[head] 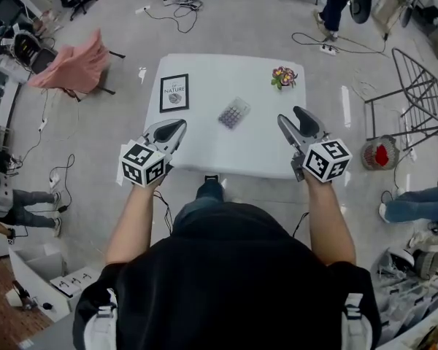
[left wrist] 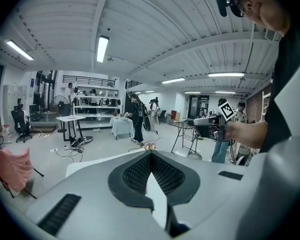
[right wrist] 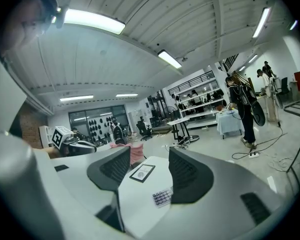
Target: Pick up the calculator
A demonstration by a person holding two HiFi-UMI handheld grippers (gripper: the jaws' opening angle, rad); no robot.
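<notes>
Both jaws of my left gripper (head: 179, 126) were pressed together on nothing, at the near left of the white table (head: 204, 155). My right gripper (head: 290, 115), near right, had its jaws wide apart and empty. The calculator (head: 233, 113) lay flat mid-table, beyond and between them, touching neither, with a framed sign (head: 174, 92) to its left.

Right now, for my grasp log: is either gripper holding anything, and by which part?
Nothing held: right gripper open, left gripper shut empty; calculator lies untouched on the table.
</notes>
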